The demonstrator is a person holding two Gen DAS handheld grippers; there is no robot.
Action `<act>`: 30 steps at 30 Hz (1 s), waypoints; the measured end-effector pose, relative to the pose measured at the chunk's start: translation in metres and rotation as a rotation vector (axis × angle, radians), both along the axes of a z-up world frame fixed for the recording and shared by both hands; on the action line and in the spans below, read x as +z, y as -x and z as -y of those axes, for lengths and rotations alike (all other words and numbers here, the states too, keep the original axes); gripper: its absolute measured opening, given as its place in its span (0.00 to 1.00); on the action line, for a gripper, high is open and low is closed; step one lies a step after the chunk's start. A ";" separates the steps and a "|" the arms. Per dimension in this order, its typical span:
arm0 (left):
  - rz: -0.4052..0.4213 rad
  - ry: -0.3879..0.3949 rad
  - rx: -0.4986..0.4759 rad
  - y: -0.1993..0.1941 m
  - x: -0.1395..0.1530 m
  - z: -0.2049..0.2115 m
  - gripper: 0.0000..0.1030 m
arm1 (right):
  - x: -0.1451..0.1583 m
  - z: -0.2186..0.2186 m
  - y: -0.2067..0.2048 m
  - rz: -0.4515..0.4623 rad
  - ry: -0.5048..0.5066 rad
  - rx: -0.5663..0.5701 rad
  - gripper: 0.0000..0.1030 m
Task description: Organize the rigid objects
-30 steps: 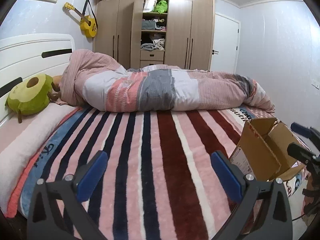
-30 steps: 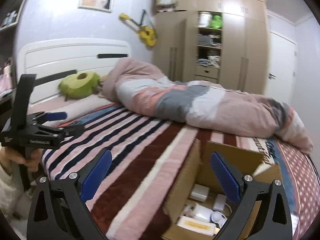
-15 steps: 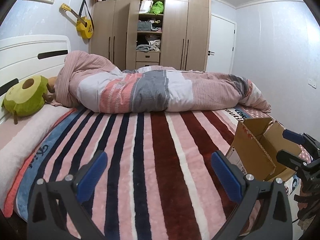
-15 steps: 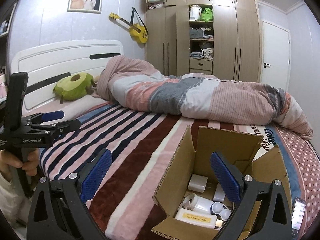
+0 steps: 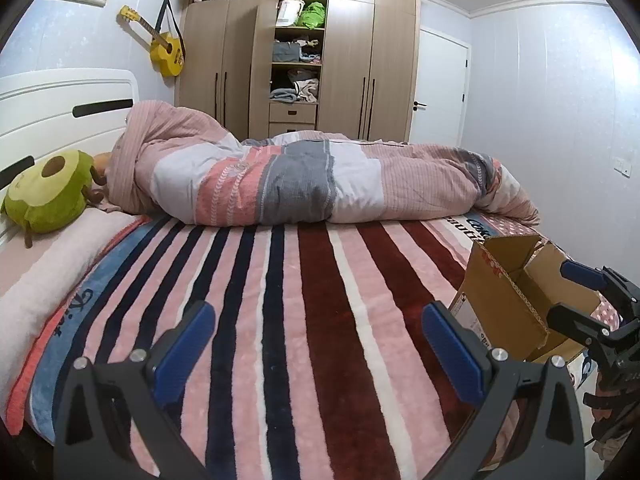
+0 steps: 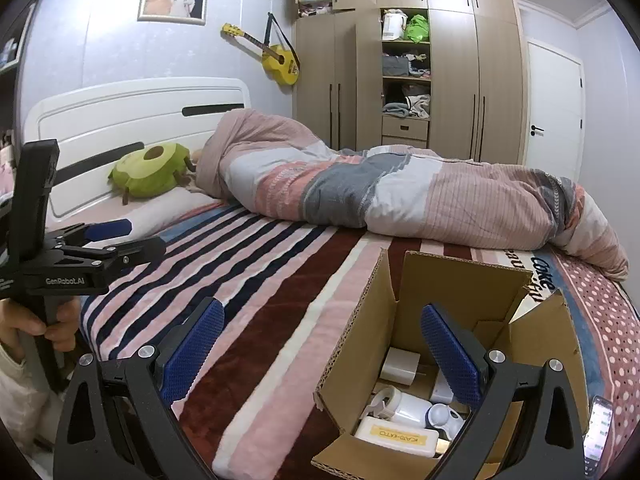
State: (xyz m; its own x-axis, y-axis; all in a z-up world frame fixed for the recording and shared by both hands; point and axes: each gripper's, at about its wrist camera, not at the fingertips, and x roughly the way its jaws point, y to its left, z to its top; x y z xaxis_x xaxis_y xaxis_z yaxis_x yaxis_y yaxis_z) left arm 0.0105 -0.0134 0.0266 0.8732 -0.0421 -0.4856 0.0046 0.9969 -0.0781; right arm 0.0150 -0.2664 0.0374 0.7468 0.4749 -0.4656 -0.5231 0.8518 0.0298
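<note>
An open cardboard box (image 6: 360,340) sits on the striped blanket near the bed's front right; it also shows in the left wrist view (image 5: 500,300). Inside lie several white items: a white charger block (image 6: 400,364), a white bottle (image 6: 404,404) and a flat white box with a yellow label (image 6: 396,436). My right gripper (image 6: 320,344) is open and empty, hovering over the box's near left flap. My left gripper (image 5: 316,340) is open and empty above the blanket, left of the box.
A rolled pink, grey and white duvet (image 5: 320,184) lies across the far side of the bed. A green avocado plush (image 5: 44,196) rests by the white headboard (image 6: 120,120). A phone (image 6: 598,432) lies right of the box. A wardrobe (image 5: 304,48) stands behind.
Both views have shifted slightly; the box now sits more fully under my right gripper and its contents show better. Both grippers stay open and empty.
</note>
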 end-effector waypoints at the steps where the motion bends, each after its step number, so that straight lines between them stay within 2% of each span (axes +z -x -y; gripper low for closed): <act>1: 0.000 0.000 0.001 0.000 0.000 0.000 0.99 | 0.000 0.000 0.000 -0.001 -0.001 0.000 0.96; 30: 0.002 -0.004 -0.001 -0.001 0.000 0.000 0.99 | -0.002 0.001 -0.002 -0.004 -0.003 0.020 0.96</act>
State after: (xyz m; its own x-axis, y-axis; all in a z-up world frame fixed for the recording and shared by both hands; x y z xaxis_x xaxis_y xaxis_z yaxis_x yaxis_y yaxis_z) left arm 0.0110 -0.0134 0.0268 0.8741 -0.0410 -0.4841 0.0057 0.9972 -0.0742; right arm 0.0172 -0.2673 0.0356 0.7352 0.4912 -0.4670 -0.5400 0.8410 0.0345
